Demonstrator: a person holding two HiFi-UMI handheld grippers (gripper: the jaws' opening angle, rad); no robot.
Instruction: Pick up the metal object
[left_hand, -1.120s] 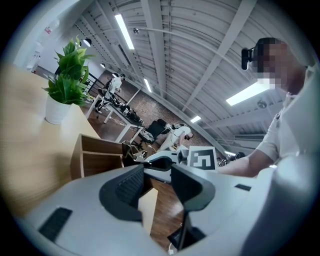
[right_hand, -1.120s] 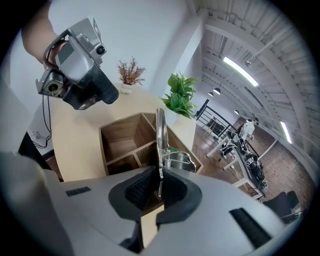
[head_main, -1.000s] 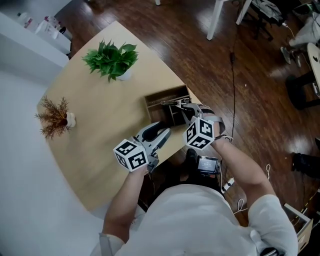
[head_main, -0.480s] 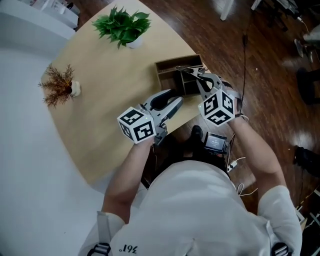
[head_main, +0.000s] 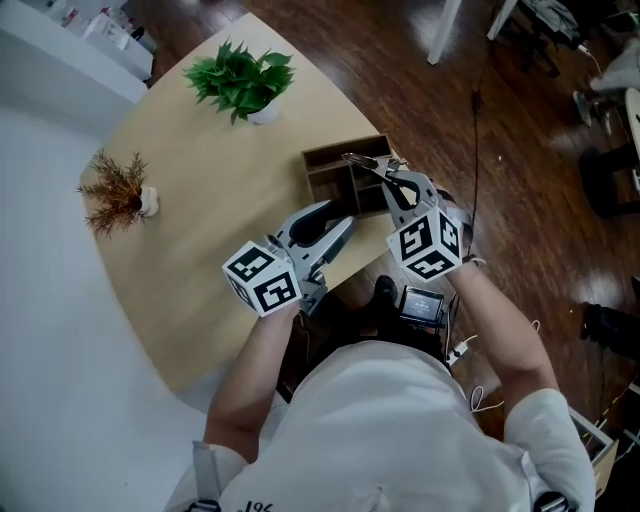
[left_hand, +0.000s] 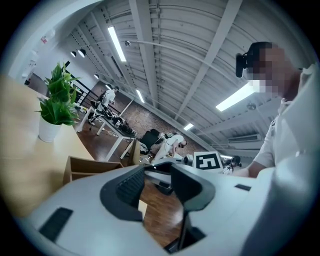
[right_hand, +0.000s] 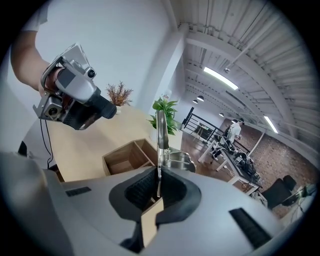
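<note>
1 metal obj (right_hand: 160, 131), 1 box (head_main: 332, 153)

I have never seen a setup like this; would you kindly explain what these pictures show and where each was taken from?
There is no robot here: a person holds hand-held tongs in each hand. The top-down picture comes from a camera on the person's head. The other two come from cameras riding on each pair of tongs, looking along them. On the table stand a green plant, a dried plant and a wooden box with compartments. The left tongs are open and empty. The right tongs are shut on a thin metal object, held close to the box.
</note>
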